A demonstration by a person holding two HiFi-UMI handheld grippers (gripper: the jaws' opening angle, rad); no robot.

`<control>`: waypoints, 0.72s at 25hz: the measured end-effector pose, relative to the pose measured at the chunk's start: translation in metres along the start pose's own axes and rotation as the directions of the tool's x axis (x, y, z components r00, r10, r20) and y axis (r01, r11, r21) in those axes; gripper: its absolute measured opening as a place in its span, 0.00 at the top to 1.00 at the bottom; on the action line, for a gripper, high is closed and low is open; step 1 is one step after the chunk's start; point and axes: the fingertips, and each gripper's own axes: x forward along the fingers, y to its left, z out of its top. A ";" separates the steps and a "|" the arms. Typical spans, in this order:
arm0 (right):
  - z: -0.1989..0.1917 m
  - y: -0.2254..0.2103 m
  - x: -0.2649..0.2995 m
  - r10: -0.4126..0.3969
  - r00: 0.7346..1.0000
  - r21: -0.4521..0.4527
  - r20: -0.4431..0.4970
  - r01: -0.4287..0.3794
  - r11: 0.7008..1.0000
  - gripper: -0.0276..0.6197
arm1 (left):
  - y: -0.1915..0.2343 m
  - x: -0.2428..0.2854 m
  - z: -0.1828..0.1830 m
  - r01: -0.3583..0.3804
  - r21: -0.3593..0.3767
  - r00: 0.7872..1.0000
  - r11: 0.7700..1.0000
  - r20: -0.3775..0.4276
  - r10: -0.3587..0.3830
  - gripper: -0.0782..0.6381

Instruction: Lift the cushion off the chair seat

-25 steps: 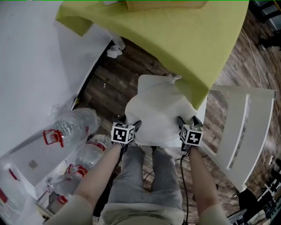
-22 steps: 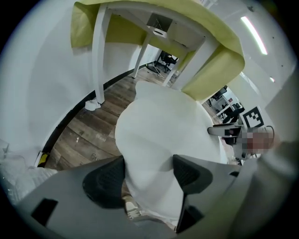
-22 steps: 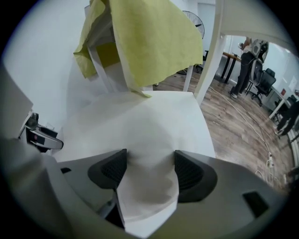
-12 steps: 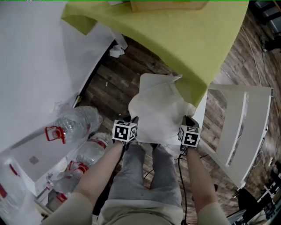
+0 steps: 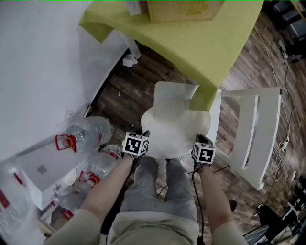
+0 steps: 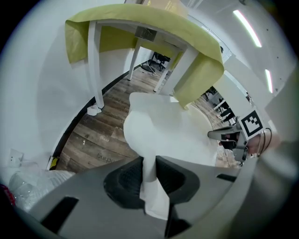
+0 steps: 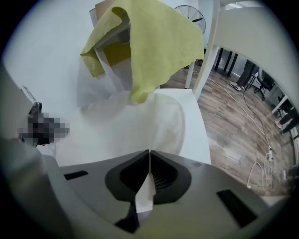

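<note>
Looking down past grey trousers (image 5: 158, 191) and two bare forearms.

Pinching the near left edge of the white cushion (image 5: 174, 129) with the left gripper (image 5: 143, 135). Having just been closing those jaws onto a thick fold of the fabric (image 6: 163, 135). Pressing that fold from both sides, as seen in the left gripper view (image 6: 149, 175).

Clamping the near right edge with the right gripper (image 5: 198, 139). Squeezing the jaws almost together on a thin flap of the same fabric (image 7: 135, 126) in the right gripper view (image 7: 149, 175).

Holding the cushion slung between the two grippers, sagging in the middle. Keeping it above the seat (image 5: 216, 112) of the white chair (image 5: 253, 139), backrest off to the right. Not showing clearly whether the far end is touching the seat.

Passing clear water bottles (image 5: 88, 134) with red handles on the left, down on the wooden floor (image 5: 129, 91).

Reaching, further out, the drooping corner of a yellow cloth (image 5: 191, 38) that is hanging just over the cushion's far end. Covering a white-legged table (image 6: 93, 70) with that cloth, and carrying a cardboard box (image 5: 184, 9) on top at the far edge.
</note>
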 end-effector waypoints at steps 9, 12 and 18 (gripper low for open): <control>0.015 0.025 -0.087 -0.005 0.996 0.017 0.089 0.004 1.000 0.92 | -0.015 -0.075 0.000 -0.004 -0.005 0.998 1.000 0.069 0.005 0.77; 0.029 0.030 -0.126 -0.019 0.989 0.008 0.150 0.018 1.000 0.92 | -0.026 -0.106 0.009 0.006 0.005 0.994 1.000 0.111 -0.006 0.77; 0.048 0.039 -0.205 -0.013 0.970 -0.020 0.241 0.019 1.000 0.92 | -0.053 -0.169 0.028 0.030 0.051 0.983 0.998 0.181 -0.039 0.77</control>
